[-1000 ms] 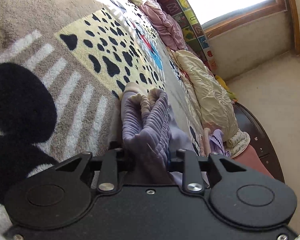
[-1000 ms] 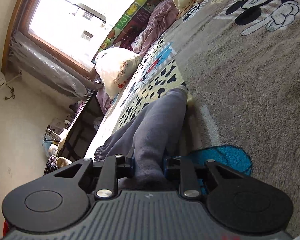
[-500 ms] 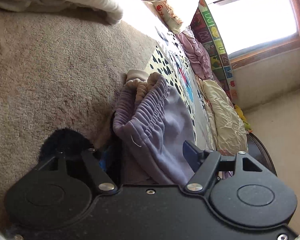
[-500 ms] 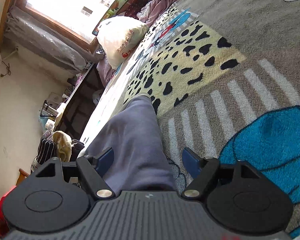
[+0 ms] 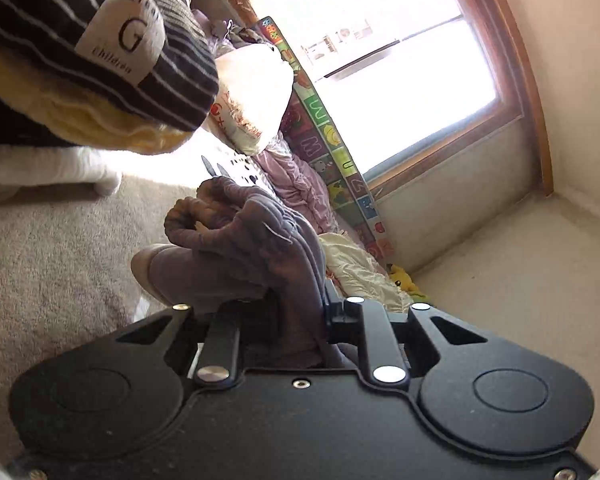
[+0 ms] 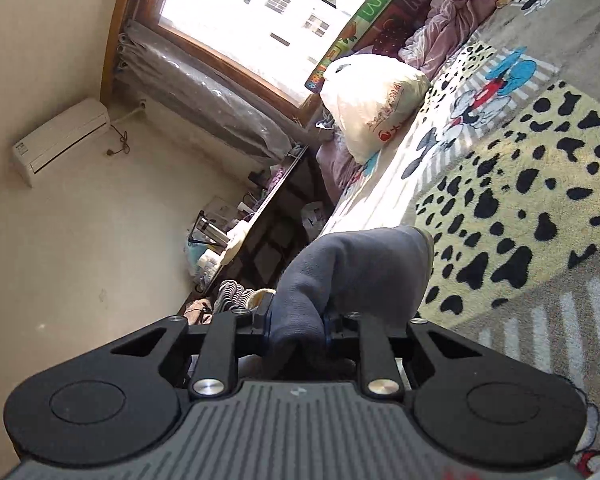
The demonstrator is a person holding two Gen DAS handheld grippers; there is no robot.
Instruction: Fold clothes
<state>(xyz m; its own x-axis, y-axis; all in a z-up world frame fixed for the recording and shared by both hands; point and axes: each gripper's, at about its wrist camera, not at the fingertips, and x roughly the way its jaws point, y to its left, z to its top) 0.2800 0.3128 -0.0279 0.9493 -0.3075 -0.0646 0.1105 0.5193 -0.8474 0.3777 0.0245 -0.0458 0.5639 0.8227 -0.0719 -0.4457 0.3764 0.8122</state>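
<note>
Purple trousers (image 5: 256, 256) in left claw (image 5: 284, 312), waistband (left view only)

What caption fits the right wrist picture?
Right gripper pinches grey trousers above a spotted cartoon blanket.

Your left gripper (image 5: 286, 312) clamps cloth (image 5: 260, 248); your right gripper (image 6: 298, 326) pinches cloth too, both pointing toward 12 o'clock.

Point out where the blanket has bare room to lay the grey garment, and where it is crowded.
Bare: the spotted yellow patch and grey stripes right of the grey garment; also plain beige pile below the folded stack. Crowded: the window edge, with the white bag and pink bedding.
</note>
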